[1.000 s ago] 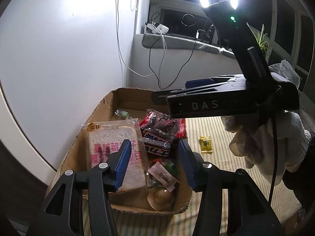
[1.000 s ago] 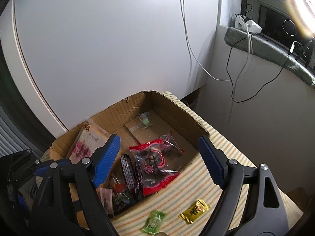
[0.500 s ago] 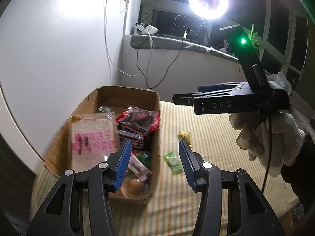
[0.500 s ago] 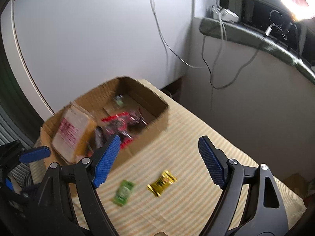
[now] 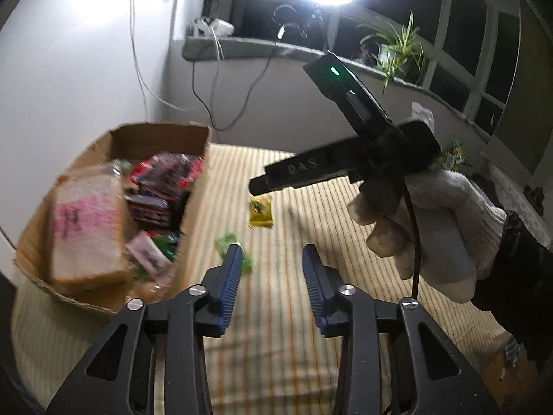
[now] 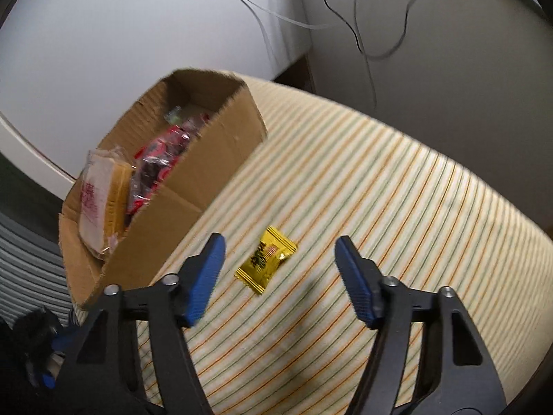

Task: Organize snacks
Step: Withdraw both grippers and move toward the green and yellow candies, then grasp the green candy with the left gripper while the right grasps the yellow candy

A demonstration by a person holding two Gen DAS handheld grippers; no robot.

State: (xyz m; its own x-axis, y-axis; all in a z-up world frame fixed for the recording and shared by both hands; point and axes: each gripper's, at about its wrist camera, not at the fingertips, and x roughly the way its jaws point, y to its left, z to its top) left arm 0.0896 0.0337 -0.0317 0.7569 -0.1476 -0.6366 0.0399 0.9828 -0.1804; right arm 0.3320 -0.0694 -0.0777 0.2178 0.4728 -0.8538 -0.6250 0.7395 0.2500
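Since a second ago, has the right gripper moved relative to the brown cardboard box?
Yes. The right gripper has moved off the brown cardboard box to the small yellow candy packet on the striped cloth, jaws closing, nothing gripped.

cloth (image 6: 380, 180): cream, thin orange and green stripes | box (image 6: 214, 173): brown cardboard | candy (image 6: 266, 264) between right hand-held gripper (image 6: 278, 259) pads: yellow, dark print | sweet (image 5: 228, 243) beside left hand-held gripper (image 5: 271, 264): green | pads (image 5: 231, 276): blue | glove (image 5: 439, 221): white

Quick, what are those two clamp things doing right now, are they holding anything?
Left gripper: open, holding nothing, jaws just been closing, beside the green candy.
Right gripper: open, holding nothing, jaws just been closing, over the yellow candy.
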